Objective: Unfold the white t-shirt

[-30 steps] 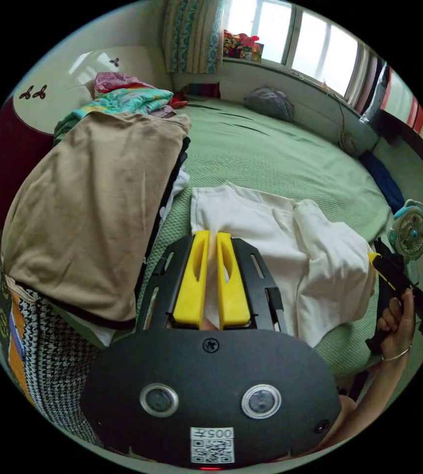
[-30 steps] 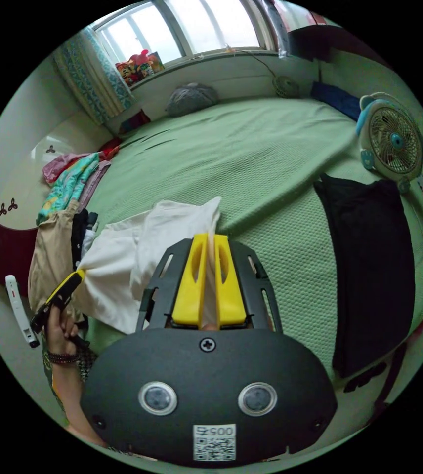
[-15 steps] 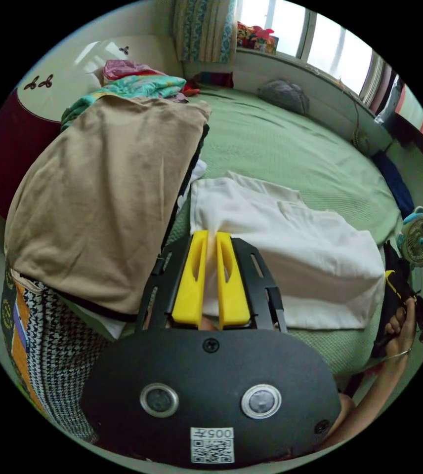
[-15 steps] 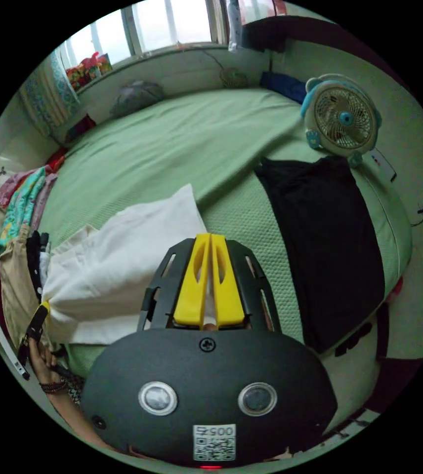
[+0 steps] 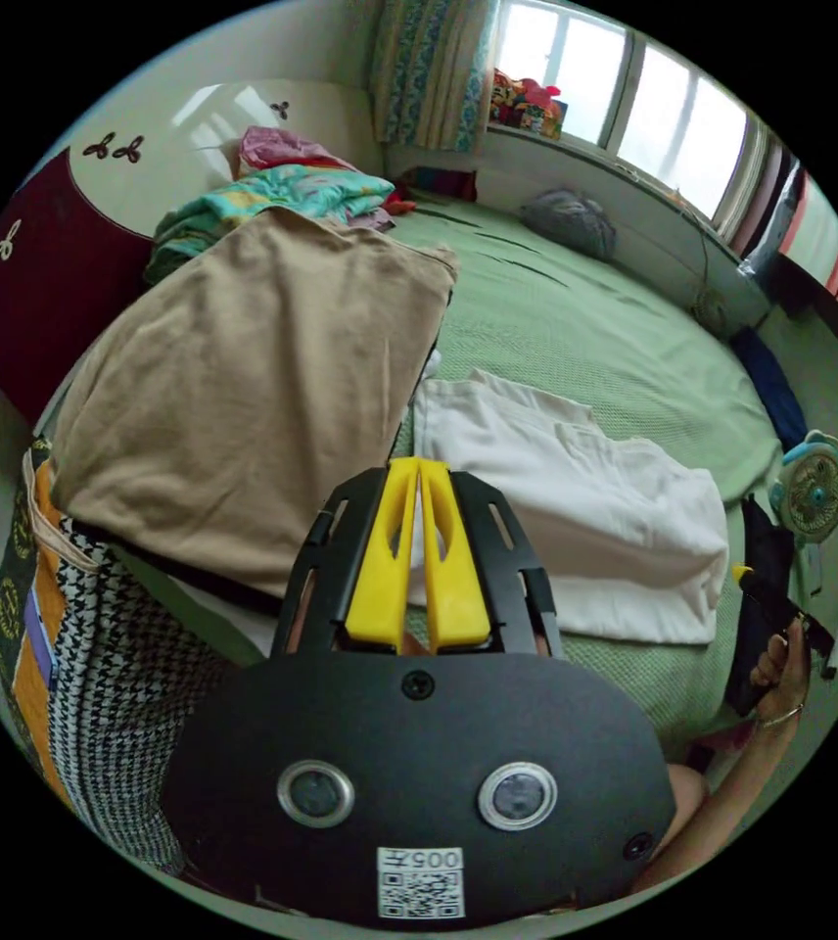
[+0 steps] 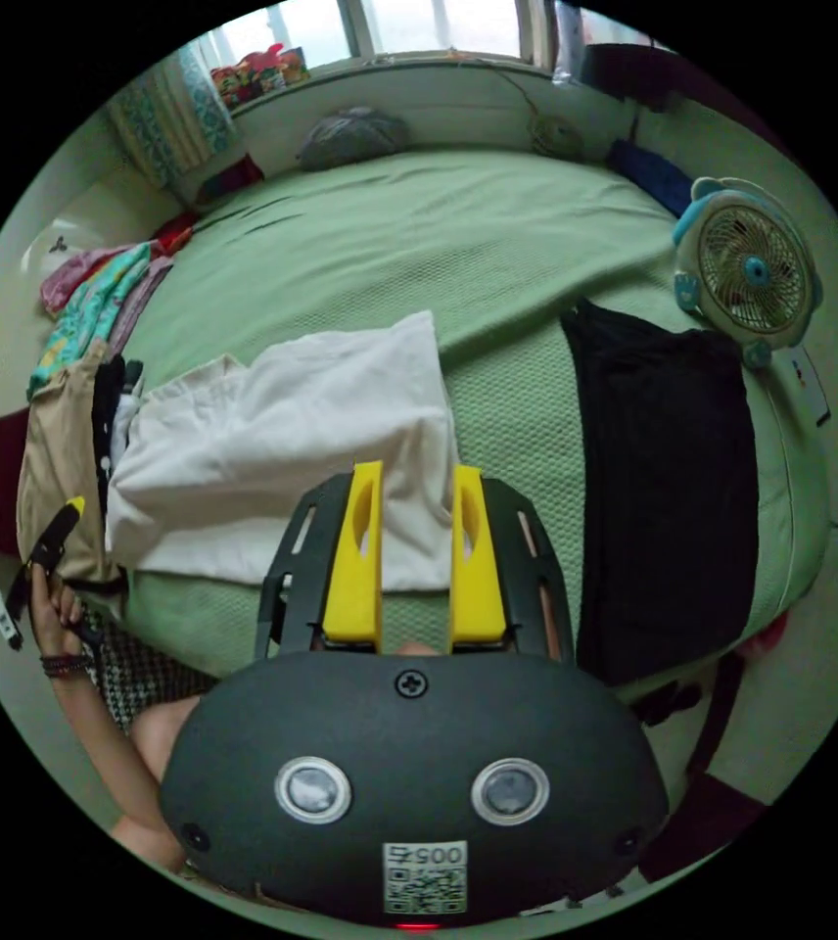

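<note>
The white t-shirt (image 5: 585, 509) (image 6: 292, 421) lies partly folded on the green bed (image 5: 585, 323) (image 6: 419, 225). My left gripper (image 5: 417, 468) has its jaws closed tip to tip over the shirt's left edge, and I see no cloth pinched between them. In the right gripper view, the left gripper (image 6: 52, 539) sits in a hand just off the shirt's left end. My right gripper (image 6: 417, 475) is open, its jaws straddling the shirt's near right corner without pressing it. In the left gripper view, the right gripper (image 5: 767, 602) is held beside the shirt's right end.
A beige garment (image 5: 243, 372) tops a clothes pile left of the shirt, with houndstooth cloth (image 5: 116, 666) below it. A black garment (image 6: 674, 470) lies to the right, beside a small fan (image 6: 752, 269). Colourful clothes (image 5: 272, 191) are heaped at the headboard.
My right gripper has opened and let go of the shirt, which has settled flat on the bed. My left jaws have closed tighter, tip to tip.
</note>
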Motion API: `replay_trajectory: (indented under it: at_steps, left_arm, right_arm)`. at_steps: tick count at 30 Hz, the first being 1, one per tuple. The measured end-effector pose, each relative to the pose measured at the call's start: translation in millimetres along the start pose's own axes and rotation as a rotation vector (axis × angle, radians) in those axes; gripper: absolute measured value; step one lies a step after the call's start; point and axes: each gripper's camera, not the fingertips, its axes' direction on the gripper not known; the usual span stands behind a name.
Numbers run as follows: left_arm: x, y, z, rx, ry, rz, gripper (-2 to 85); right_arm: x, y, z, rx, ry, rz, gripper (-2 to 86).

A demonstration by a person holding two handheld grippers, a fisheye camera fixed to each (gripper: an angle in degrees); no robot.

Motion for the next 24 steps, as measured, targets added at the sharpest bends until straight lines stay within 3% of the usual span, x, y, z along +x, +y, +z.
replay_trajectory:
  at_steps: [16,24]
  left_arm:
    - [33.4,-9.5,10.4,-0.081,0.067,0.093,-0.6]
    - [42.7,-12.5,17.4,-0.103,0.073,0.107,-0.7]
  right_arm:
    - [-0.4,-2.9,67.8,-0.281,0.079,-0.072,8.0]
    - [-6.2,8.4,59.6,-0.269,0.094,-0.117,-1.0]
